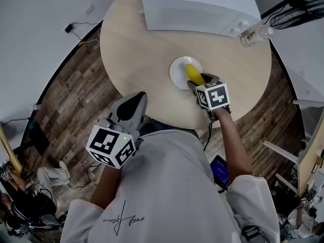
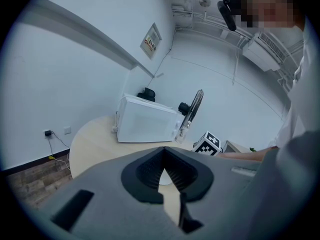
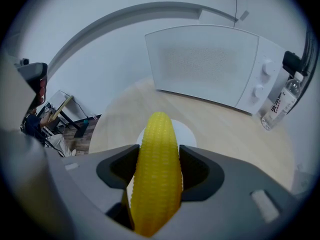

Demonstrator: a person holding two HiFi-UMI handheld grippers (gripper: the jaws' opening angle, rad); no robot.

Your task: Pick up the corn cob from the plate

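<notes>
Table [image 1: 136, 54] lay under the right claw [image 1: 197, 84], with the microwave [image 1: 197, 6] standing well beyond it. Left claw [image 1: 135, 97] hung off the table's near edge, jaws closed on nothing. Plate [image 1: 177, 71] sat just beneath the right jaws. Corn [image 3: 157, 169] was clamped between them, tip pointing forward over the plate.

You're seeing a yellow corn [image 3: 157, 174] with rowed kernels, a white plate [image 1: 177, 71], a pale wood-grain desk [image 1: 136, 49] and a white microwave [image 1: 197, 6]. Your grey right hand-held gripper [image 1: 198, 84] is wearing a black-and-white checked cube [image 1: 212, 96].
</notes>
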